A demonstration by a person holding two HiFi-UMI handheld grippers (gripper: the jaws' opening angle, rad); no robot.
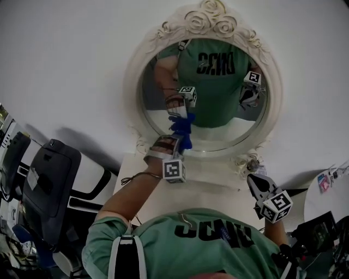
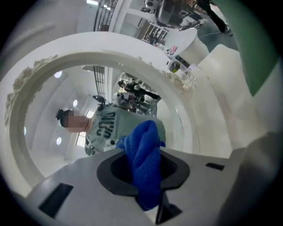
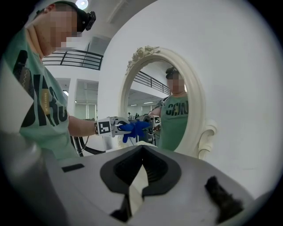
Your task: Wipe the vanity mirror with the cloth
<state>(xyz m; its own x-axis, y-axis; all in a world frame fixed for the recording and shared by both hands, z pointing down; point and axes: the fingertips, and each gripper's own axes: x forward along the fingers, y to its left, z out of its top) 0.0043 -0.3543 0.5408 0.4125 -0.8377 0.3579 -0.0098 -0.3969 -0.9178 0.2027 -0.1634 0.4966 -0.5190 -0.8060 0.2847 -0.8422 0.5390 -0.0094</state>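
1. Dark block lettering across the green shirt [image 1: 215, 231], repeated reversed in the glass; too distorted to spell out.
2. Black-and-white square markers on the cubes of both tongs, no words.
3. Left tongs [image 1: 170, 143] clamped on the blue cloth [image 1: 182, 129]: in the left gripper view, bunched between the jaws and sticking out past them.
4. Cloth pressed to the lower left of the vanity mirror [image 1: 218, 111], meeting its own reflection there.
5. Right tongs [image 1: 255, 184] held low on the right, well apart from the cloth, near the frame's foot. Jaws together but for a thin sliver, gripping nothing.
6. Oval cream frame with carved roses [image 1: 210, 16] on top, standing on a white worktop [image 1: 207, 180] against a white wall.
7. Black chairs [image 1: 49, 180] to the left of the worktop.
8. In the way: left tongs, cloth and forearm [image 1: 128, 196] covering the mirror's lower left edge. The rest of the glass is filled by the reflected shirt and both reflected tongs.
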